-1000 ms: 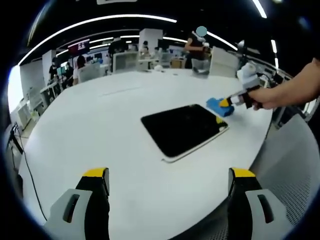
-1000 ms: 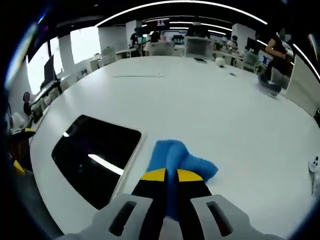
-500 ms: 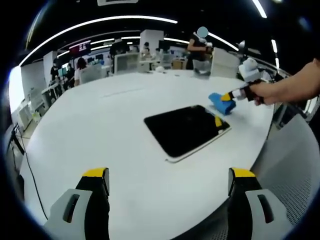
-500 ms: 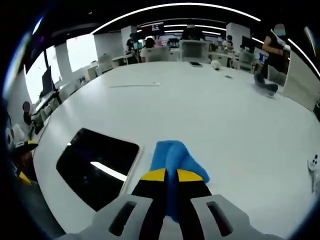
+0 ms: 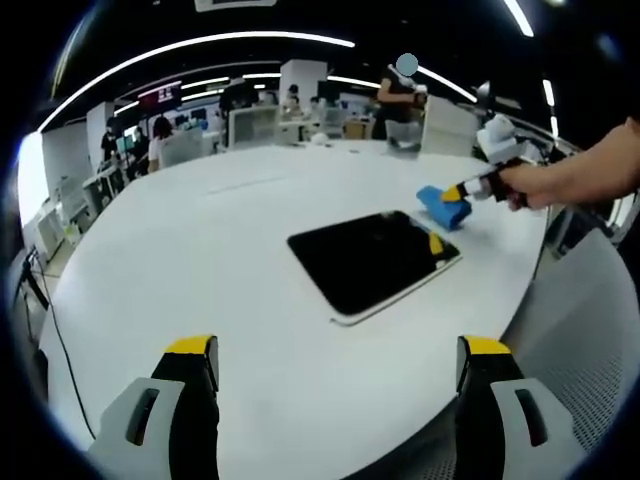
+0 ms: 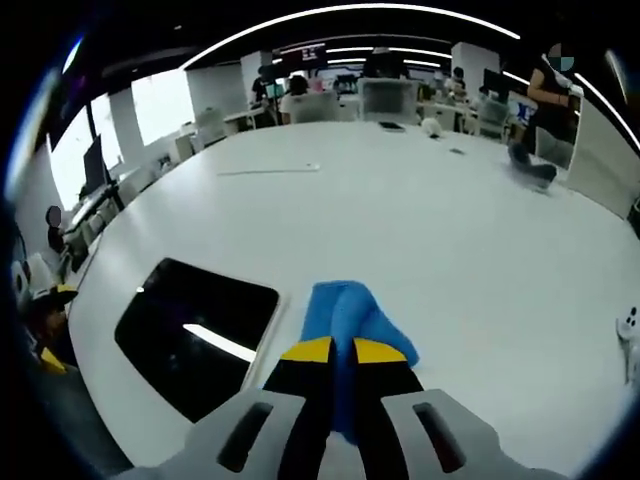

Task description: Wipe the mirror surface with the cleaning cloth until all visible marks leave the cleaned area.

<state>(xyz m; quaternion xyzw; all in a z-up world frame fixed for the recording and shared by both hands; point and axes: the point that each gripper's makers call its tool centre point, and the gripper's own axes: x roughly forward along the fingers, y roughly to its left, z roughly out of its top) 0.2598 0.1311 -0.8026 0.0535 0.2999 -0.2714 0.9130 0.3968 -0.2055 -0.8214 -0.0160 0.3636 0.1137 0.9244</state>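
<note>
- White round table (image 5: pixel 200 260) carries everything, with an open office of desks and people behind it.
- Right gripper (image 6: pixel 333 352): jaws clamped together on the blue cleaning cloth (image 6: pixel 345 315), which bunches out just ahead of their yellow tips.
- Dark mirror (image 6: pixel 195 330) lies flat just left of those jaws, beside the cloth.
- Left gripper (image 5: pixel 335 350): jaws wide apart, holding nothing; the mirror (image 5: pixel 372 258) sits ahead between them, the cloth (image 5: pixel 443 205) past its far right corner.

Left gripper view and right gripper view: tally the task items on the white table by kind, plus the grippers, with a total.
Mirror: 1
Blue cleaning cloth: 1, clamped in the right gripper
Grippers: 2, the right gripper and the left gripper with its jaws apart
Total: 4
</note>
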